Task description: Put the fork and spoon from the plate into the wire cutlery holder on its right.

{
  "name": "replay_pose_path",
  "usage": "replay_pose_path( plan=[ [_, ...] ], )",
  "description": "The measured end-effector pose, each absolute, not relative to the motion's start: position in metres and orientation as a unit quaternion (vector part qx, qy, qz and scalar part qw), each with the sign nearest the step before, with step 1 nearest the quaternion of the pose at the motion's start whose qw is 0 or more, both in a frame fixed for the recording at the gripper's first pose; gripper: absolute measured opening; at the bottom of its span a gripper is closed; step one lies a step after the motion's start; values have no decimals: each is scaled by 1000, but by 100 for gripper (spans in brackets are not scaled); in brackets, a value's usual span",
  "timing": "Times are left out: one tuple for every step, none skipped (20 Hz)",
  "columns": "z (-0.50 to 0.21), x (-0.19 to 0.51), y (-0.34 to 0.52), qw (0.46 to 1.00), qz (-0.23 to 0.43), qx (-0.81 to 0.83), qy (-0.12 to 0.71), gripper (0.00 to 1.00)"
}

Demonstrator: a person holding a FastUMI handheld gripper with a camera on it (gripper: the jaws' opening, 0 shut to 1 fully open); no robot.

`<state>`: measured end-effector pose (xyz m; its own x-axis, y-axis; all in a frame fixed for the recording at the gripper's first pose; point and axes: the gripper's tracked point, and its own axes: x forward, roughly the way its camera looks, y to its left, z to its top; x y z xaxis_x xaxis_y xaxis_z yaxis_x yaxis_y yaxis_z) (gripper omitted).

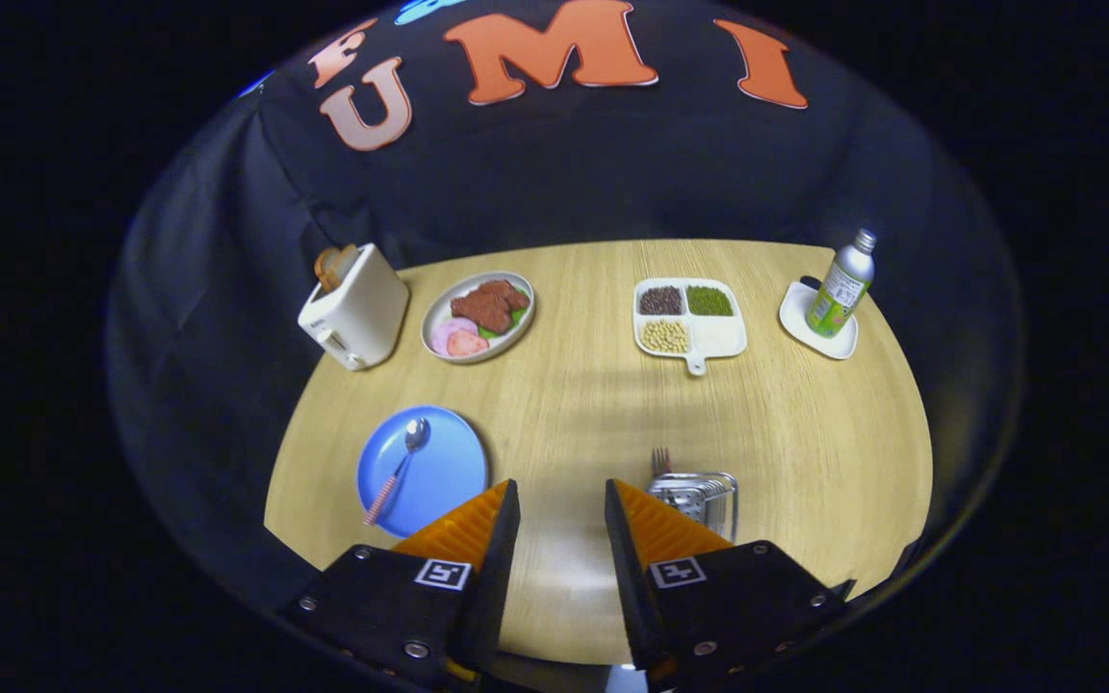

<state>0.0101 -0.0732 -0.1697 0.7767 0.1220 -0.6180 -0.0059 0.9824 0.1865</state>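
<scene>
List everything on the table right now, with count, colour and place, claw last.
toaster: 1, white, far left, bread in the slot
food plate: 1, pale, right of the toaster
divided tray: 1, white, three compartments of beans, far side
bottle: 1, green label, upright on a white coaster, far right
blue plate: 1, beside the left finger
spoon: 1, striped handle, on the blue plate
wire cutlery holder: 1, silver, beyond the right finger
fork: 1, tines up in the holder
table: 1, light wood
claw: 1, open, holding nothing
</scene>
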Motion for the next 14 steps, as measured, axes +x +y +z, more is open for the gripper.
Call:
replay_pose_path(
  plan=[
    [-164, 15, -65, 944, 35, 91, 315, 57],
    [-158, 17, -59, 949, 35, 91, 299, 60],
    [-153, 20, -52, 955, 35, 87, 281, 62],
    [-146, 24, -45, 961, 34, 81, 262, 64],
    [-139, 28, -36, 967, 33, 74, 243, 65],
    [-131, 30, -30, 972, 31, 67, 222, 68],
    [-122, 31, -22, 978, 30, 57, 198, 70],
    [-113, 33, -13, 983, 31, 47, 175, 73],
    [-106, 34, -2, 987, 31, 36, 156, 74],
    [-100, 36, 9, 990, 34, 25, 138, 78],
    [-95, 38, 19, 991, 35, 15, 125, 80],
    [-91, 38, 28, 993, 36, 9, 113, 84],
    [-88, 40, 36, 994, 37, 5, 104, 86],
    [-85, 41, 42, 995, 38, 4, 97, 87]
  ],
)
